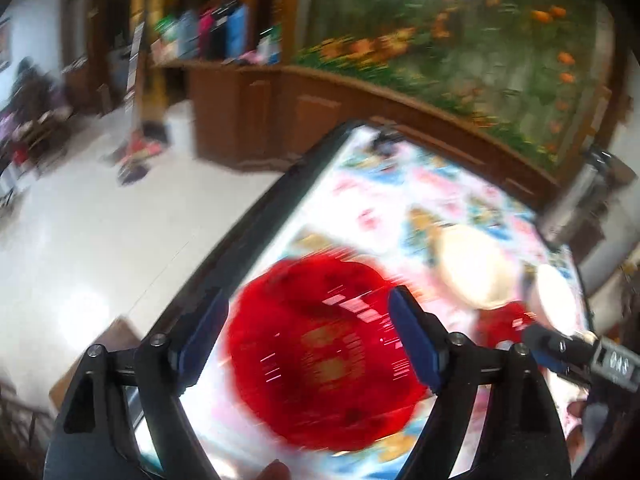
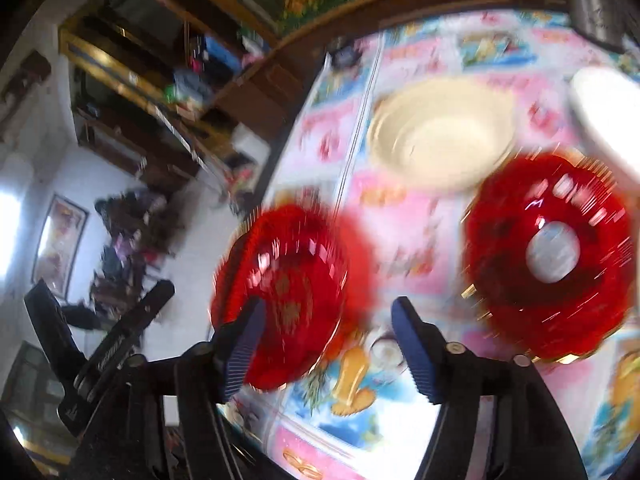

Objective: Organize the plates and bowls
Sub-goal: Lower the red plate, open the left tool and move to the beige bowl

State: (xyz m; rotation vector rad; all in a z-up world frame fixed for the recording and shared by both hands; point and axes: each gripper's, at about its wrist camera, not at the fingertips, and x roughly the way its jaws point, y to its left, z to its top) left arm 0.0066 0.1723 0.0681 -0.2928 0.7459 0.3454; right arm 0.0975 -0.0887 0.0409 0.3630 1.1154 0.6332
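1. Left wrist view: worktop (image 1: 472,184) under a pink and blue cartoon-print cloth, dark-edged, set against a wooden cabinet (image 1: 256,116) below a flower mural (image 1: 460,32); white floor (image 1: 100,248) off to the left; everything streaked with motion blur.
2. Large red plate (image 1: 328,356) flat on the cloth near the worktop's left edge, gold marks at its middle; seen again in the right wrist view (image 2: 288,300), at the same edge.
3. Cream bowl (image 1: 472,268) further in on the cloth, apart from the large red plate; in the right wrist view (image 2: 440,132) open side up, beyond both red pieces.
4. Second red plate (image 2: 552,256), gold-rimmed, pale round patch at its middle, right of the first and well apart from it; only a sliver showing in the left wrist view (image 1: 500,320).
5. White bowl (image 2: 608,120) at the right margin, tilted, overlapping the second red plate's far edge; touching or not, cannot tell.
6. Left gripper (image 1: 308,344) above the large red plate, jaws spread wide, blue pads on either side of it, nothing pinched.
7. Right gripper (image 2: 328,348) with jaws spread, left pad in front of the large red plate's rim, nothing pinched; visible in the left wrist view (image 1: 560,344) at the right, near the white bowl (image 1: 554,296).
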